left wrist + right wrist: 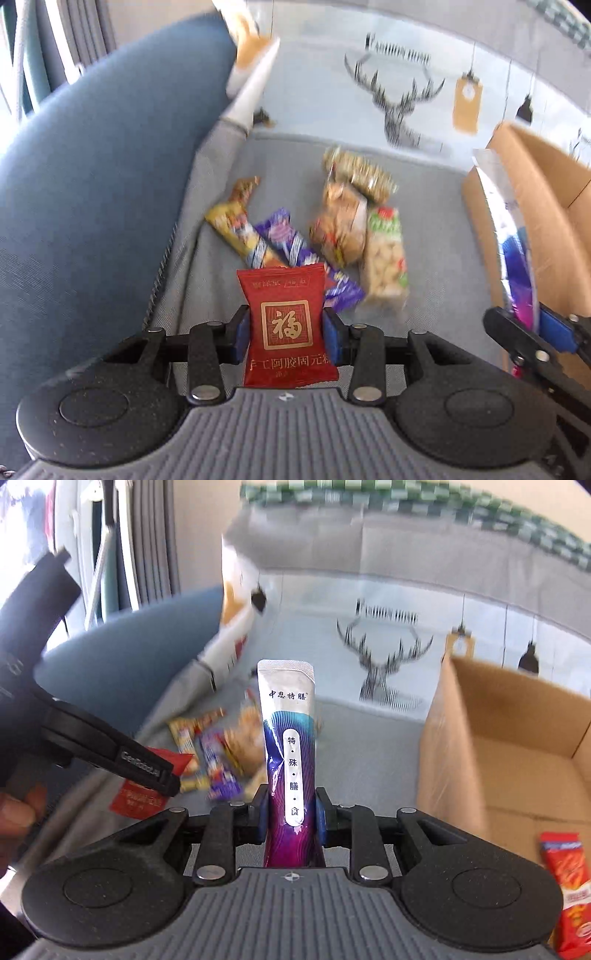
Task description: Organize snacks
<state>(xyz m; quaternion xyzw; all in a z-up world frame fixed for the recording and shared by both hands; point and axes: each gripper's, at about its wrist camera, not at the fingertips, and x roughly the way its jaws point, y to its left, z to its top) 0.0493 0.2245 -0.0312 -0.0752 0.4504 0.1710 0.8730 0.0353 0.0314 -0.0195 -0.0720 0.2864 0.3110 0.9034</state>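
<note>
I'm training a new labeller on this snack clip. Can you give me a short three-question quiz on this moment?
1. True or false: the left gripper is empty.
2. What does the right gripper hold? A) a red packet B) a long silver and purple sachet C) nothing
3. Which side of the loose snacks does the cardboard box stand on in the right wrist view?

Key: 1. False, it grips the red packet. 2. B. 3. The right side.
</note>
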